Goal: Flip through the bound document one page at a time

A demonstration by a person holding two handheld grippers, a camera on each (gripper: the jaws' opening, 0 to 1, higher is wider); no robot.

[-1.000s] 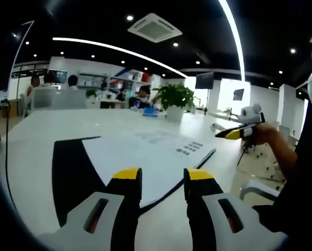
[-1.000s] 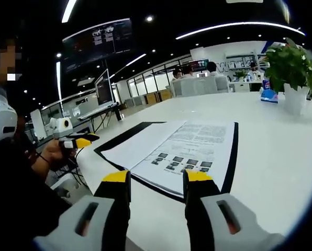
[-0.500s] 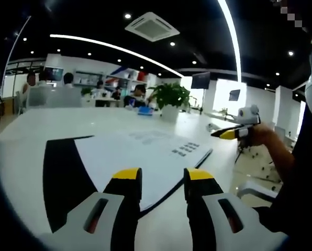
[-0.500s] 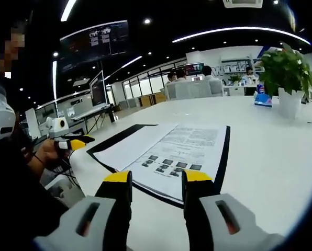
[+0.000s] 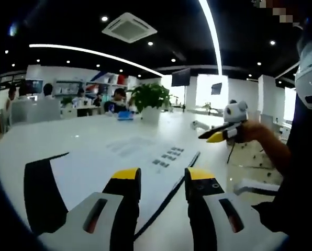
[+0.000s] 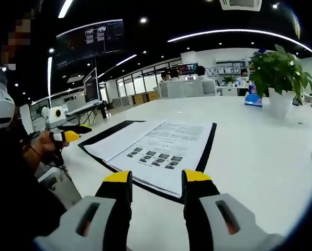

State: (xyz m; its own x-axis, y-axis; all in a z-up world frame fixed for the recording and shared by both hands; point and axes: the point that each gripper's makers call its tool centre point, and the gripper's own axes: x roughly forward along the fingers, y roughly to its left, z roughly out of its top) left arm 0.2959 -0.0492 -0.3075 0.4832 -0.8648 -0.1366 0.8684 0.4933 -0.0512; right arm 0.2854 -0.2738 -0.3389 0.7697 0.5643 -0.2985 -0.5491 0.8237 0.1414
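The bound document [image 6: 155,151] lies open at the centre of the right gripper view on the white surface [image 6: 260,146]. Its printed text and small figures are too blurred to read, as is the far wall lettering. The right claw [image 6: 152,180] gapes, holding nothing, just short of the page's near edge. The left claw [image 5: 158,178], also parted and holding nothing, hovers over the document's black border [image 5: 40,196]. A potted plant [image 6: 279,78] stands upper right, well apart.
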